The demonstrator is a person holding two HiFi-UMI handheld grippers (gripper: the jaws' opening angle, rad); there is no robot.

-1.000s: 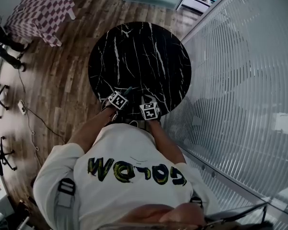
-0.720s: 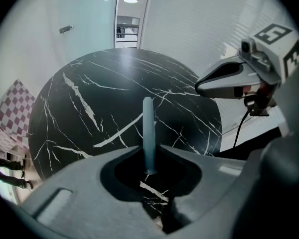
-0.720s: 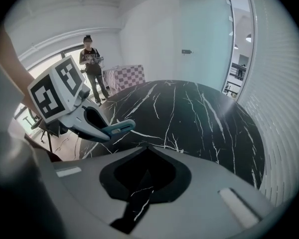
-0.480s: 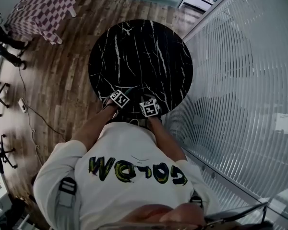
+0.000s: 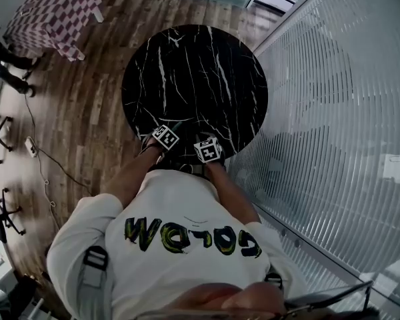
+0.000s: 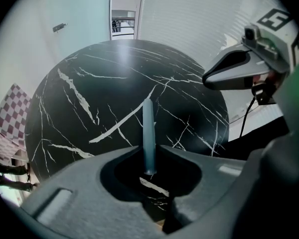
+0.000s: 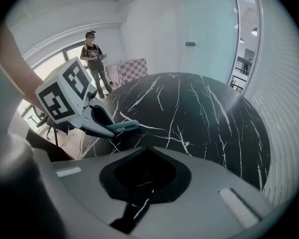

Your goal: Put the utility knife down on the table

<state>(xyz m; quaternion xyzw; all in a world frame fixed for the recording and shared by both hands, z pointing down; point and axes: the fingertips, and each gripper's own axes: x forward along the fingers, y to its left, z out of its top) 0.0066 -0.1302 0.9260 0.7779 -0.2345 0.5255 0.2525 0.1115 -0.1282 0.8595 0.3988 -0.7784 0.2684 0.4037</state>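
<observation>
- Left tongs (image 6: 149, 148) pinch the slim knife (image 6: 148, 126) by one end, over the counter's (image 6: 104, 83) near edge.
- Right tongs (image 7: 145, 148) are closed and empty.
- The knife looks light, stiff and smooth, so it may pivot.

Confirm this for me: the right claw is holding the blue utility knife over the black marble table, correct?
Not quite. It is the left claw that holds the blue utility knife over the black marble table, as the left gripper view shows. The right claw has nothing between its jaws.
</observation>
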